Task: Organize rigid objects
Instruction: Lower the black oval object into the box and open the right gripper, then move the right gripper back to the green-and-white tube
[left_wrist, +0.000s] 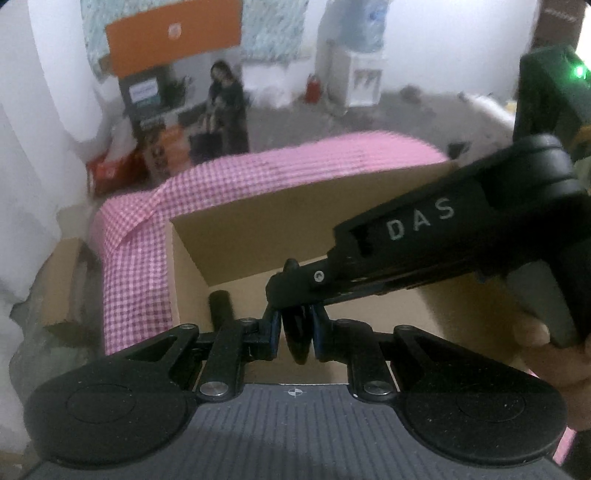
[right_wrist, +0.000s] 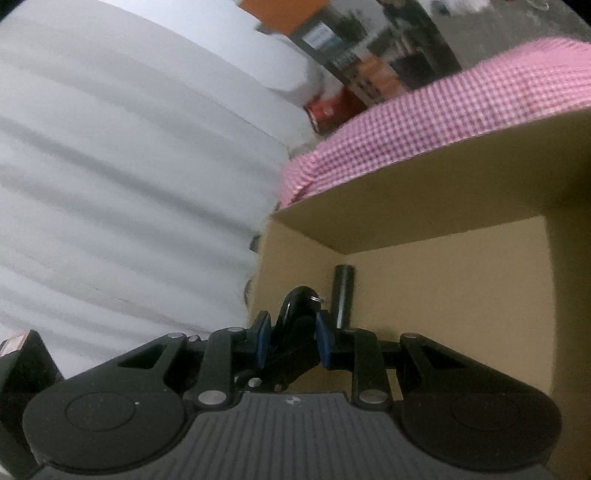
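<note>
A small black object with a metal ring (right_wrist: 298, 301) is pinched between the blue pads of my right gripper (right_wrist: 291, 334), which is shut on it. In the left wrist view the same black object (left_wrist: 297, 341) sits between the pads of my left gripper (left_wrist: 295, 326), also shut on it. There the right gripper (left_wrist: 295, 295) reaches in from the right and meets it from above. Both grippers hang over an open cardboard box (left_wrist: 295, 221). A black cylinder (left_wrist: 221, 303) lies on the box floor at the left, also seen as the black cylinder (right_wrist: 343, 295) in the right wrist view.
Pink checked cloth (left_wrist: 140, 258) covers the table around the cardboard box (right_wrist: 443, 173). A hand (left_wrist: 535, 332) holds the right gripper's handle. White drapery (right_wrist: 129, 184) hangs to the left. Far off are a person (left_wrist: 227, 107), boxes and a water dispenser (left_wrist: 364, 77).
</note>
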